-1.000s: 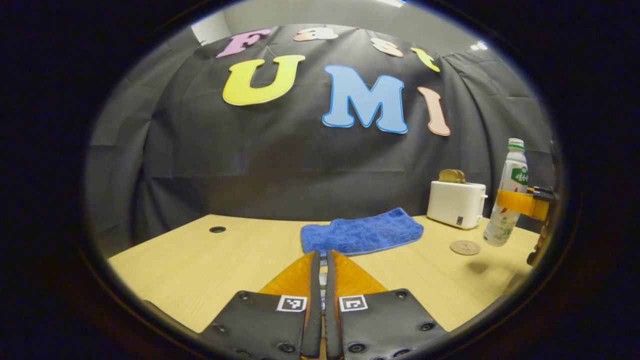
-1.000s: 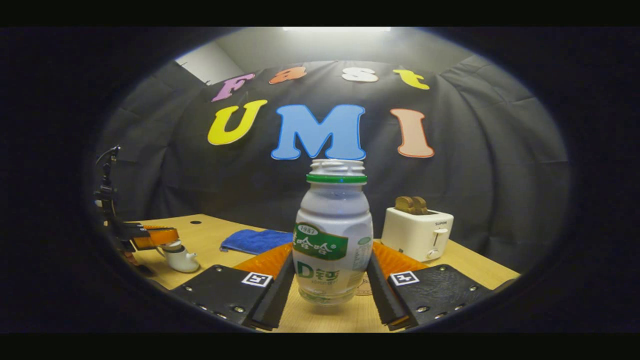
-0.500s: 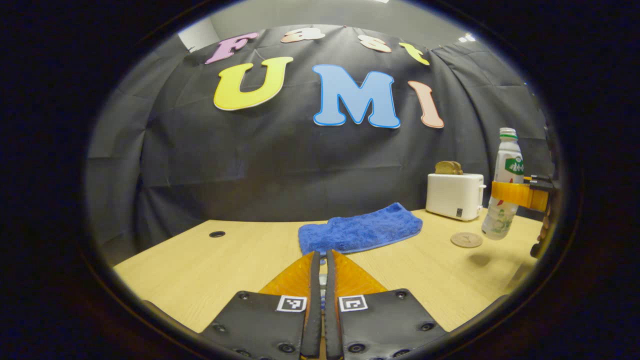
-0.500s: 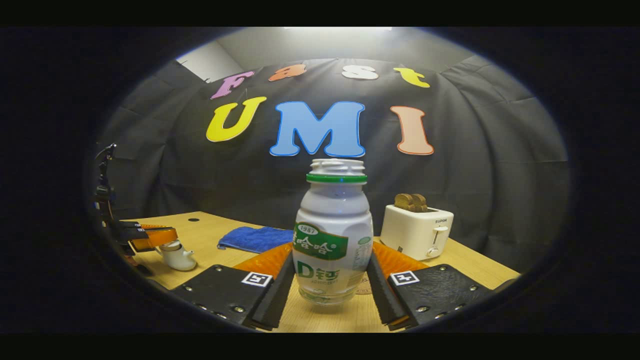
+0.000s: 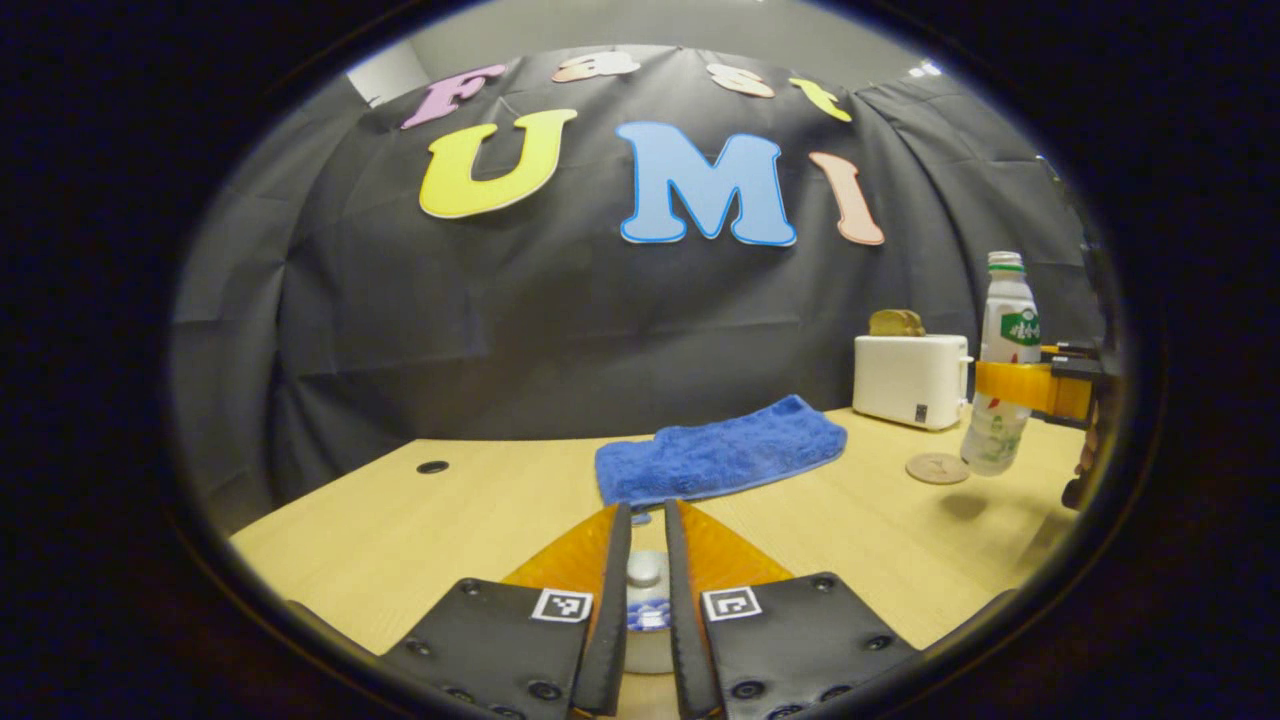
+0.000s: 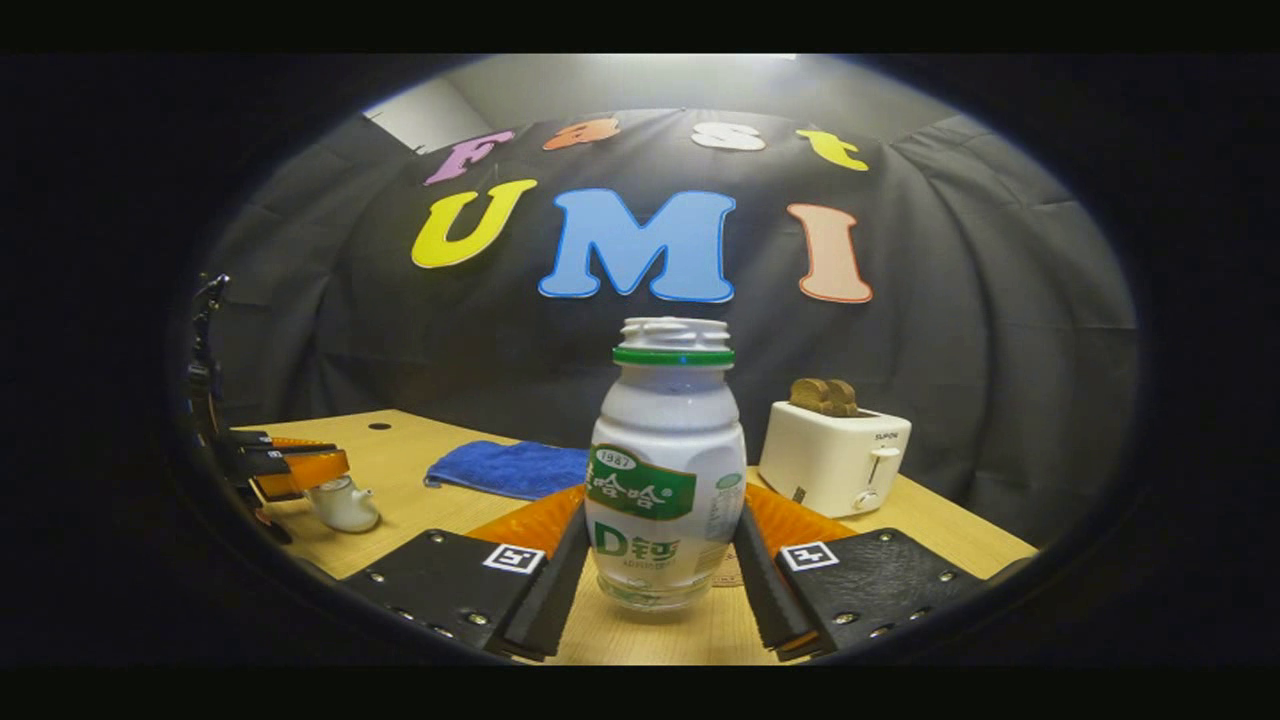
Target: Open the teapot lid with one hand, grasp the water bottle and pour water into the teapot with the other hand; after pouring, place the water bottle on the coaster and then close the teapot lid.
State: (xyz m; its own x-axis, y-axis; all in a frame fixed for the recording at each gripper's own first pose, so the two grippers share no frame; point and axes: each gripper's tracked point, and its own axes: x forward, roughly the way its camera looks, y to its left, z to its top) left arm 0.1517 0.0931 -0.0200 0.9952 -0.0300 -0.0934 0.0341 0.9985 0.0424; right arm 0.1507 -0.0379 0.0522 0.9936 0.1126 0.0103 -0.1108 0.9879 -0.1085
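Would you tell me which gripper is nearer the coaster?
Right. The right gripper holds the water bottle beside the coaster; the left gripper is over the teapot, well away.

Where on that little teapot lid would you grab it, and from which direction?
By the small round knob on top of the teapot lid, coming straight down with a finger on either side. It sticks up above the flat lid, the only narrow part for the left gripper.
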